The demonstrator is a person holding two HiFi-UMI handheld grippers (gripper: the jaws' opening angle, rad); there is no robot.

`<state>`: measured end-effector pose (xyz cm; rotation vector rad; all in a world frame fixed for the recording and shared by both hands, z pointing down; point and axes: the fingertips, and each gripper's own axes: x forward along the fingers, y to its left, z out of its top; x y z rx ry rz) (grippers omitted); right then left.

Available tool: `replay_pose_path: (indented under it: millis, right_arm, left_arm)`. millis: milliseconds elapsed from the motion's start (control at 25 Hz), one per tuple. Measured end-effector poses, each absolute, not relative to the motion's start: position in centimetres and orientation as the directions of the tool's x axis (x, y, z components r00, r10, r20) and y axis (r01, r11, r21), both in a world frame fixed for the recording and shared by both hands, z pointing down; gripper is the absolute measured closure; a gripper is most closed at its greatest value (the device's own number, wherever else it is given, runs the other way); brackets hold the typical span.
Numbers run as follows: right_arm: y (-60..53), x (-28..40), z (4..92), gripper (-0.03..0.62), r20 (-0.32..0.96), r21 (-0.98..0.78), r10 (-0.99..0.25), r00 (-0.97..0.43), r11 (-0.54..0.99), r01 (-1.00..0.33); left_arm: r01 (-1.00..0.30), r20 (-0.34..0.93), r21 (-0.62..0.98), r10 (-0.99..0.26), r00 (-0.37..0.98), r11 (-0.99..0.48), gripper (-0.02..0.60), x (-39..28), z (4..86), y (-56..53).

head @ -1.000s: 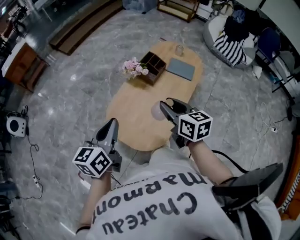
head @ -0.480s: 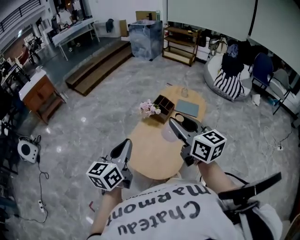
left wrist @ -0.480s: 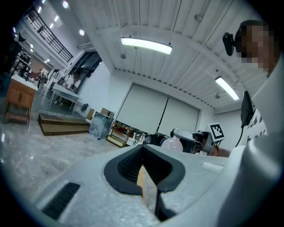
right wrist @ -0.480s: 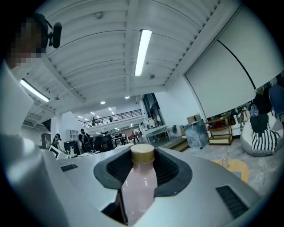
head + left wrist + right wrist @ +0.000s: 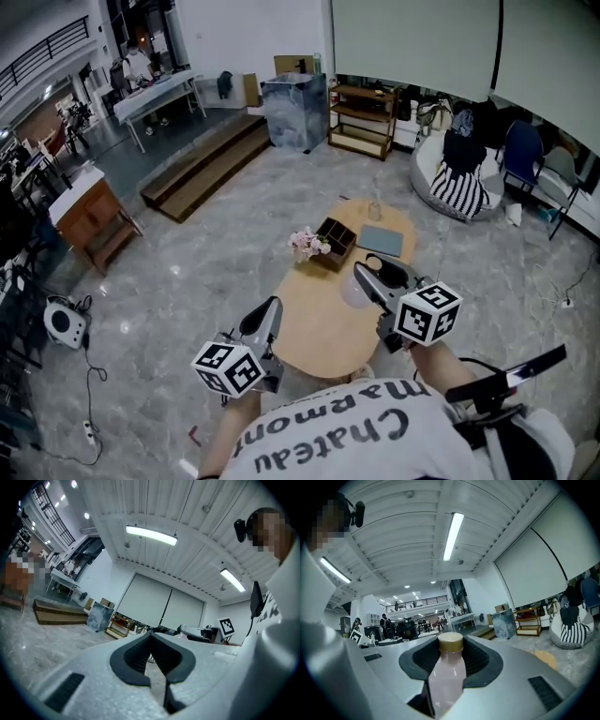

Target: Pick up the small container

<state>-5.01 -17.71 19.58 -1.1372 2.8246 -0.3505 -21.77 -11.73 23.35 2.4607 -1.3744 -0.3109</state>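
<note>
Small pink bottle (image 5: 446,677), gold cap, is clamped between the pads of my right gripper (image 5: 372,278). Its long axis looks roughly upright, cap end uppermost. It hangs clear above the oval table (image 5: 319,328). Left gripper (image 5: 151,651) has its jaws together on nothing, well apart from the bottle. The right hand has it.

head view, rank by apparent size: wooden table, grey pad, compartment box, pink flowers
1. Wooden table, by far.
2. Grey pad and compartment box: too alike to rank.
3. Pink flowers, narrowly smallest.
</note>
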Motion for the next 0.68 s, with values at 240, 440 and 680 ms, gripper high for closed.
replay_pose_path:
  millis: [240, 440, 680]
  right_arm:
    - [-16.9, -4.4, 20.7, 0.454, 0.044, -0.227, -0.703, -0.710, 0.685, -0.693]
    - [-16.3, -4.0, 21.6, 0.454, 0.064, -0.228, -0.702, -0.709, 0.682, -0.695]
    - [-16.5, -4.5, 21.9, 0.454, 0.055, -0.222, -0.705, -0.707, 0.682, -0.697]
  left_arm:
    - [-0.781, -0.019, 0.388, -0.851, 0.525, -0.490, 0.566, -21.4, 24.8, -11.0]
    - [-0.780, -0.014, 0.393, -0.852, 0.524, -0.486, 0.566, -20.9, 25.5, -10.3]
    - [-0.780, -0.013, 0.390, -0.850, 0.526, -0.489, 0.566, -21.1, 25.8, -10.4]
